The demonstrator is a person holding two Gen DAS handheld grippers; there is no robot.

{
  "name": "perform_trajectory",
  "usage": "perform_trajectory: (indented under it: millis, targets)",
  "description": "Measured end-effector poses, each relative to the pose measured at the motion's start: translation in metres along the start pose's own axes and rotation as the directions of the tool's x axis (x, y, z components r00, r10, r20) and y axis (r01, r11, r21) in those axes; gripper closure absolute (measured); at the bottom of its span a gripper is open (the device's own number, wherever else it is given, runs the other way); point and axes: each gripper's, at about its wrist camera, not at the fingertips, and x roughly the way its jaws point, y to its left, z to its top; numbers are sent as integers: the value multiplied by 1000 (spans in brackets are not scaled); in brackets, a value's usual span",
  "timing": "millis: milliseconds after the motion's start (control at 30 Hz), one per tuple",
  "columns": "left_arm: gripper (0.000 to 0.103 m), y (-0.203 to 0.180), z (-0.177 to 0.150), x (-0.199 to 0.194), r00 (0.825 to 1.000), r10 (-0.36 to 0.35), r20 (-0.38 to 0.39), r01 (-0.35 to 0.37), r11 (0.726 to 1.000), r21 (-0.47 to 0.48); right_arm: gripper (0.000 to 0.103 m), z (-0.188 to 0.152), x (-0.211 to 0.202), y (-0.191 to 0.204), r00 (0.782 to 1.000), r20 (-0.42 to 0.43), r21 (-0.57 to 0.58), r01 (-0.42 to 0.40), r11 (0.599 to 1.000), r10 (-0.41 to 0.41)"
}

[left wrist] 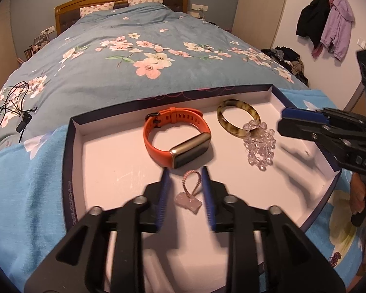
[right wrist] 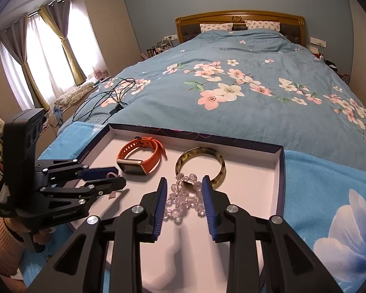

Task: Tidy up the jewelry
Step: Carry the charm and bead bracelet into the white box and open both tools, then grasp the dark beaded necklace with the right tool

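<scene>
On the bed (right wrist: 231,85), a shallow white-floored box lid (left wrist: 97,146) is serving as landmark and is already holding all four visible pieces: one orange watch (left wrist: 177,136) at its middle, one tortoiseshell bangle (left wrist: 236,119) toward its far right, one clear bead strand (left wrist: 258,146) draping off that bangle, one small pink charm (left wrist: 189,195) at its near edge. Both tongs are standing partly open, gripping nothing: left gripper (left wrist: 185,178) is straddling the charm, right gripper (right wrist: 183,188) is straddling the beads, pads apparently clear. Gathering is looking done; only tidying inside the lid is seemingly remaining.
</scene>
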Motion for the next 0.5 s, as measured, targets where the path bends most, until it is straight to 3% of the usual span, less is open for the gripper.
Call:
perform_trajectory:
  millis: [300,500]
  targets:
    - [53,5,-8,-46,993,66,101,-65,998,-6,67,-25,-46,18,996,21,-38,-80,996,81]
    - [50,-3,-36,-99,984,44,173,-51,998,36,67,-62,-77,43,992,-20,-124,-127,984,126]
